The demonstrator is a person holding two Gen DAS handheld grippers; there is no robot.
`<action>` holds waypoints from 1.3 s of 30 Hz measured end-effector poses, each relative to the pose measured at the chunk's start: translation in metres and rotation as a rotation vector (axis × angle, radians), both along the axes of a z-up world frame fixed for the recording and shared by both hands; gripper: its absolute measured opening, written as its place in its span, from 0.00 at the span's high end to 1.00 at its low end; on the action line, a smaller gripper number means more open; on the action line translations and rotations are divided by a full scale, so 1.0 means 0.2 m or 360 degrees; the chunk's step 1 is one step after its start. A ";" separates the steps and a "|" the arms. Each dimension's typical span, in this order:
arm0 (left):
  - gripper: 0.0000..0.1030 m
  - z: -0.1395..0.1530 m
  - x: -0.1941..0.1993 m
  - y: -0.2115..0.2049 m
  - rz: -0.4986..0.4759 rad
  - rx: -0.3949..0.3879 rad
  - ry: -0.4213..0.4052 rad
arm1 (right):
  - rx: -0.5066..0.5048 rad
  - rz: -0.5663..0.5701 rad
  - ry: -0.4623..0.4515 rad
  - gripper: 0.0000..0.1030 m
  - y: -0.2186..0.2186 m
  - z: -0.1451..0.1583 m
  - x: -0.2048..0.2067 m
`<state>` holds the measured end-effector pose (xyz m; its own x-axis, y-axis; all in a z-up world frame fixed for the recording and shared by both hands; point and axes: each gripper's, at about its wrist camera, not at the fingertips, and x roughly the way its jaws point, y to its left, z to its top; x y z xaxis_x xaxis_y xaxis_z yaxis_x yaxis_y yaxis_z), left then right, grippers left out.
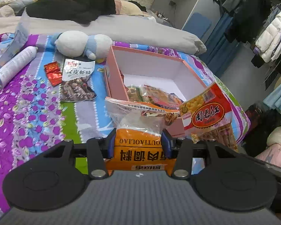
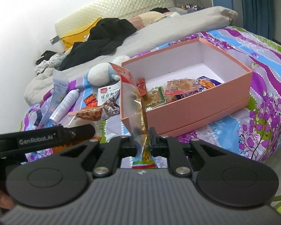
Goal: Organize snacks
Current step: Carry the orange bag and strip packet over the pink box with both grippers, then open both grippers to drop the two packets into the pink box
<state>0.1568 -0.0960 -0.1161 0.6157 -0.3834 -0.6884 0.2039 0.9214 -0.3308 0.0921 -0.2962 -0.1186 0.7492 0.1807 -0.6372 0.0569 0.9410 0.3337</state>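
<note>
The left tool (image 1: 138, 144) is pinching an orange bag (image 1: 140, 142) across its width, carrying it just in front of the pink box (image 1: 116, 78) on the bed (image 1: 28, 112). The right tool (image 2: 143, 140) is pressed nearly together on the edge of a red packet (image 2: 134, 101), which is dangling upright before the box's near corner; in the left view the same packet is hanging beside the orange bag. Several snacks (image 2: 178, 90) are already lying in the box, bunched at one end, with the rest of its white floor bare. Out on the quilt, a shrimp packet (image 1: 76, 80) and a red wrapper (image 1: 53, 73) are waiting near a plush toy (image 1: 84, 44) and a spray can (image 1: 15, 65). So the sorting looks roughly halfway: two packs are in transit and not yet over the box, and at least two loose ones are left to collect.
</note>
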 end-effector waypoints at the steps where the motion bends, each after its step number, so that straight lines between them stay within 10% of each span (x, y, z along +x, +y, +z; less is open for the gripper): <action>1: 0.48 0.00 0.03 -0.01 -0.0005 0.0001 0.0004 | 0.0002 0.0000 0.0002 0.86 -0.01 0.00 0.02; 21: 0.49 0.04 0.80 -0.36 -0.0187 0.0197 -0.0047 | -0.0070 -0.0045 -0.0077 0.85 -0.28 -0.02 0.74; 39: 0.47 -0.31 1.17 -0.56 -0.0215 0.0251 0.0203 | -0.0011 -0.0065 0.0180 0.85 -0.48 -0.39 1.02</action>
